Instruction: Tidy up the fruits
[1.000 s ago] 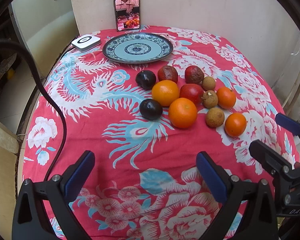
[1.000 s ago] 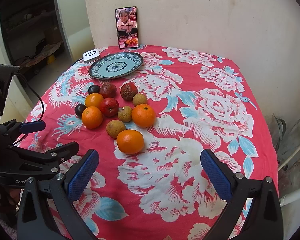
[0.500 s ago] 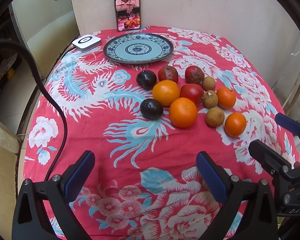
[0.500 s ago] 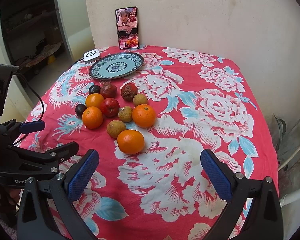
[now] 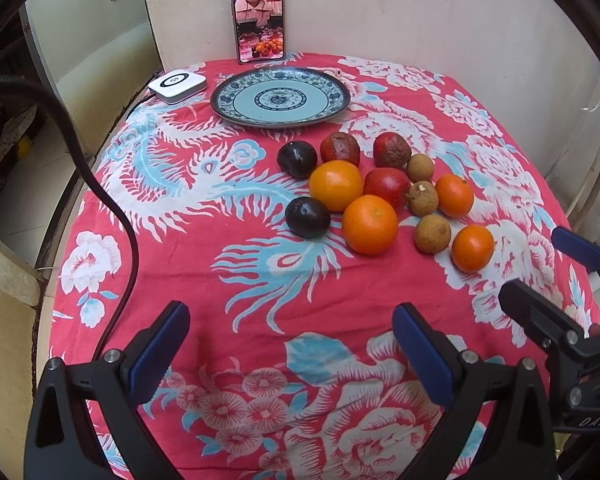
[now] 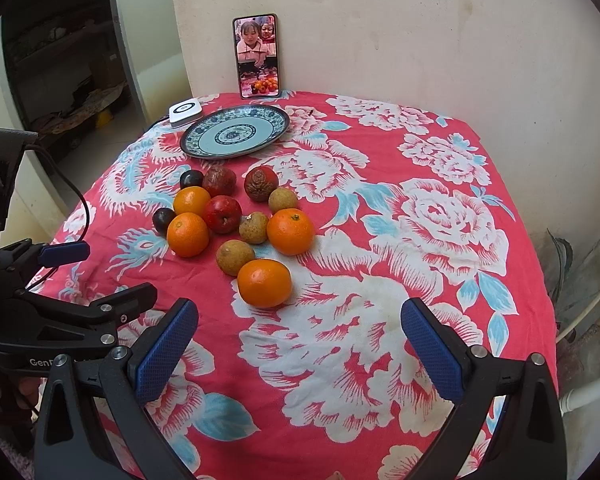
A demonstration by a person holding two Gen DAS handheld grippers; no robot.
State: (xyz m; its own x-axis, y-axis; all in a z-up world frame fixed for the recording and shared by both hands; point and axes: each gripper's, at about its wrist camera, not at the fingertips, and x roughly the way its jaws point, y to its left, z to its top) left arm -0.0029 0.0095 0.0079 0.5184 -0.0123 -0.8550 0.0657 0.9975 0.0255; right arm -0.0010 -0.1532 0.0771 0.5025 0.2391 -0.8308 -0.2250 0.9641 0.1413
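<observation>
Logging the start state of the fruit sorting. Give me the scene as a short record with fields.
plate: empty, at the far side near the phone
fruit cluster: on the cloth, none on the plate
oranges: four
dark plums: two
left gripper: fingers apart, holding nothing
right gripper: fingers apart, holding nothing
nearest fruit to right gripper: orange

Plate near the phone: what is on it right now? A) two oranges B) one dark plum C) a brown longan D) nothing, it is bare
D: the plate shows only its blue pattern, and all the fruit, such as the nearest orange, lies on the tablecloth in front of it.
</observation>
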